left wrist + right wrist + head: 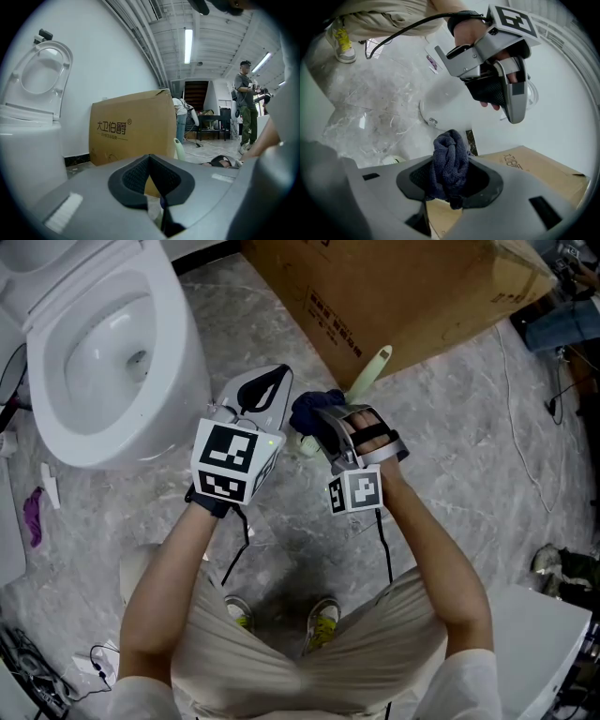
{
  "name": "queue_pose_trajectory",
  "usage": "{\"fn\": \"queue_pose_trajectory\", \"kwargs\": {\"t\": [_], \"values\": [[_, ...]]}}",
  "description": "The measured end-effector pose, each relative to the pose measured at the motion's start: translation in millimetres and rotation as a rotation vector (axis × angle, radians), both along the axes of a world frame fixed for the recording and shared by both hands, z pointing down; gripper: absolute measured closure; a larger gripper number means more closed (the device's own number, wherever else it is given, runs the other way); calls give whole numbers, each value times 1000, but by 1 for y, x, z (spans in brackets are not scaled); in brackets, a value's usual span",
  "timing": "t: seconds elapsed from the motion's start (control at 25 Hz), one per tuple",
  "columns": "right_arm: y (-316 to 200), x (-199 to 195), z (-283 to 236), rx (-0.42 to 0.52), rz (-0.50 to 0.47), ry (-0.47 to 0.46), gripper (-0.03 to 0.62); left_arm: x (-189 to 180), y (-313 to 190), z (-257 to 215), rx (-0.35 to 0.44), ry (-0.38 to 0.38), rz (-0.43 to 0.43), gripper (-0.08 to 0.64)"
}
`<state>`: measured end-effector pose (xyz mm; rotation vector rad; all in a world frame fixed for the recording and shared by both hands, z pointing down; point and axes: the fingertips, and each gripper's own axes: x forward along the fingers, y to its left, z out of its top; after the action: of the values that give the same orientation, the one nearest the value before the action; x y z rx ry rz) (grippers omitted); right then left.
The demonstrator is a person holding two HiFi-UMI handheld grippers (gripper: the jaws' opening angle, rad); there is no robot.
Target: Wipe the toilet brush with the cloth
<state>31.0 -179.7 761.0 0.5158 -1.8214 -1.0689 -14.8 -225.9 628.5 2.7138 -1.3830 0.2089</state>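
The toilet brush, a pale green stick, slants across the upper centre of the head view, from in front of the cardboard box down-left into the gap between the two tools. A dark blue cloth is bunched against its lower part. The right hand-held gripper has its jaws closed on that cloth, which bulges up between them in its own view. The left hand-held gripper sits just left of the brush's lower end, its jaws pressed together with nothing visible between the pads. The toilet fills the upper left, standing on the grey marbled floor.
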Motion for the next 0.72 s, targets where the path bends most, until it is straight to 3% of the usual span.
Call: {"fn": "queue_pose_trajectory", "kwargs": {"t": [0.48, 0.64, 0.72], "values": [[12, -5, 17, -90, -18, 33, 434, -1, 4, 0, 3, -14, 0, 560], [32, -9, 41, -172, -37, 41, 434, -1, 4, -1, 9, -18, 0, 560], [49, -8, 60, -147, -10, 81, 434, -1, 3, 0, 13, -22, 2, 560]]}}
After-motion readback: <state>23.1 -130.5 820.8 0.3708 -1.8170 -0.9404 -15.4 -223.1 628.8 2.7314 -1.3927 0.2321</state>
